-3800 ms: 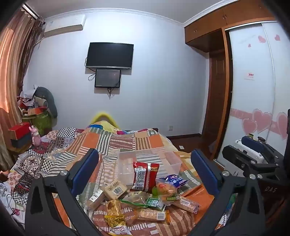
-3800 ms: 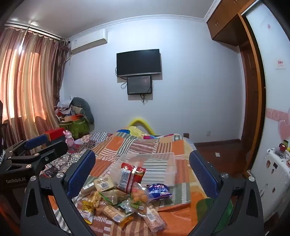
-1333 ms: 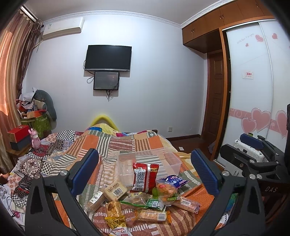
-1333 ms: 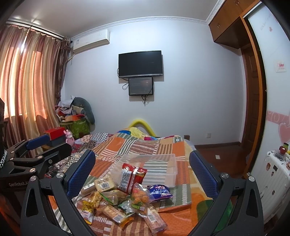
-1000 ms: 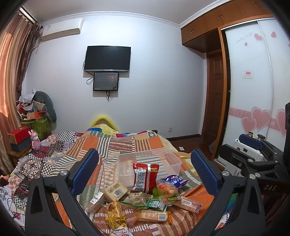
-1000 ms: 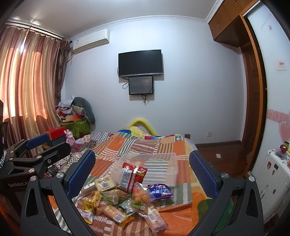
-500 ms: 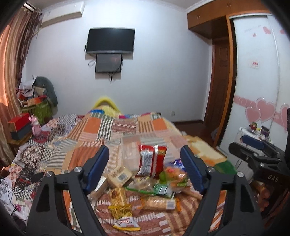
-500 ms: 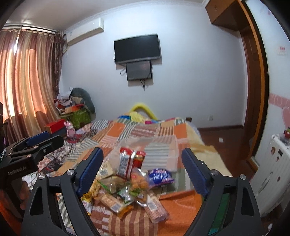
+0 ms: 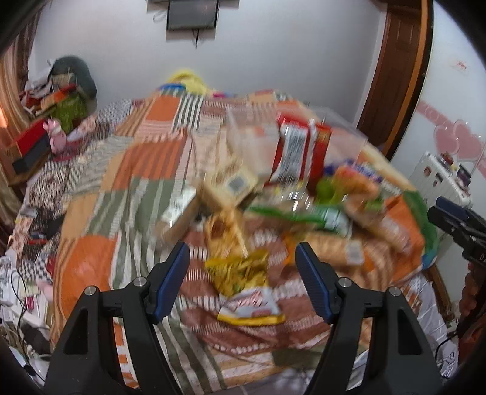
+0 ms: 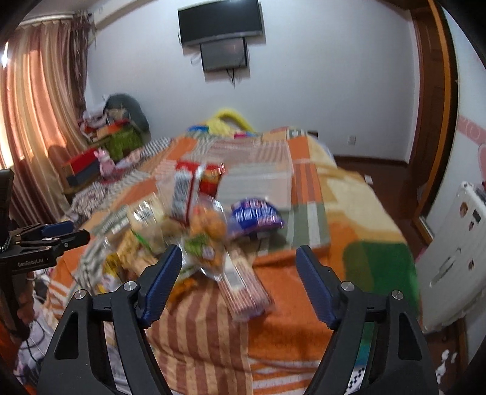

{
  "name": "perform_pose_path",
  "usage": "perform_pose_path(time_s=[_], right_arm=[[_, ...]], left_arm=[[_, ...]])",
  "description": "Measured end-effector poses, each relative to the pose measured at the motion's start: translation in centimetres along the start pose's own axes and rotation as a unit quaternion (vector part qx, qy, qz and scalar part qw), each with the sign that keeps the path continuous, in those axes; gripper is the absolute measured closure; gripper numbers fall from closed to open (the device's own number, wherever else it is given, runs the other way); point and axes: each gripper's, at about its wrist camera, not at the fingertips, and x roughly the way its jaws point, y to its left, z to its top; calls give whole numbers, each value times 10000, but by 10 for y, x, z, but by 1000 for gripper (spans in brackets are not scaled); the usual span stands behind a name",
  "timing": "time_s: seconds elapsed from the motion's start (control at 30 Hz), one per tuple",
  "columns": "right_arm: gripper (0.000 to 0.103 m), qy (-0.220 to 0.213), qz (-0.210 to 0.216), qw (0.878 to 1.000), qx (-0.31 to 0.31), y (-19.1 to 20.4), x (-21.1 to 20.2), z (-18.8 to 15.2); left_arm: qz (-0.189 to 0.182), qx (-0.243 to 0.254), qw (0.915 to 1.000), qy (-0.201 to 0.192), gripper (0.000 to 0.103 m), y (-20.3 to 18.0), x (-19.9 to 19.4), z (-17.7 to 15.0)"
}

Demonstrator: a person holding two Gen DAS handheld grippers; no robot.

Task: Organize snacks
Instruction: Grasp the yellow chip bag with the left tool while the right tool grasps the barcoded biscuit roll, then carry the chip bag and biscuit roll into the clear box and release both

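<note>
A blurred pile of snack packets lies on the patchwork bedspread [image 9: 145, 158]. In the left wrist view my left gripper [image 9: 241, 253] hovers over a yellow crinkled bag [image 9: 240, 270]. Its jaws are closing and touch nothing. A red bag [image 9: 299, 152] leans on a clear plastic box [image 9: 249, 136] behind the pile. In the right wrist view my right gripper [image 10: 238, 256] hangs above a long striped packet [image 10: 243, 282], jaws closing and clear of it. A blue packet [image 10: 255, 215] and an orange snack bag [image 10: 209, 224] lie just beyond.
The bed's foot edge is close below both grippers. A cluttered side table [image 10: 91, 164] and curtains [image 10: 36, 121] stand to the left. A white appliance [image 10: 455, 243] and wardrobe doors stand to the right. A TV [image 10: 220, 21] hangs on the far wall.
Both grippers have dropped and tilted down toward the snack pile, which now looms larger. Both pairs of jaws have narrowed from wide open.
</note>
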Motion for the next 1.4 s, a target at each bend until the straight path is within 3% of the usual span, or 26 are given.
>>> perform_pose_path(time_s=[0.23, 0.5, 0.67, 0.73, 0.8, 1.03, 1.4], right_arm=[[29, 460, 177, 9987, 96, -6, 26, -10], [40, 942, 420, 9946, 125, -11, 62, -12], [46, 1055, 394, 9936, -24, -7, 73, -15], [51, 1023, 379, 9940, -103, -4, 74, -14], [56, 992, 364, 9943, -152, -2, 74, -13], [60, 885, 366, 9954, -87, -7, 65, -10], [60, 308, 154, 9994, -102, -19, 29, 8]], left_arm=[[-55, -12, 9980, 624, 31, 4, 41, -22], [-171, -280, 9945, 996, 31, 13, 74, -37], [-271, -359, 9947, 927, 35, 18, 80, -38], [-320, -363, 9946, 921, 48, 19, 80, -37], [-317, -328, 9947, 921, 53, 19, 80, -36], [-215, -269, 9959, 839, 55, 16, 69, -31], [-228, -275, 9993, 101, 55, 13, 21, 10]])
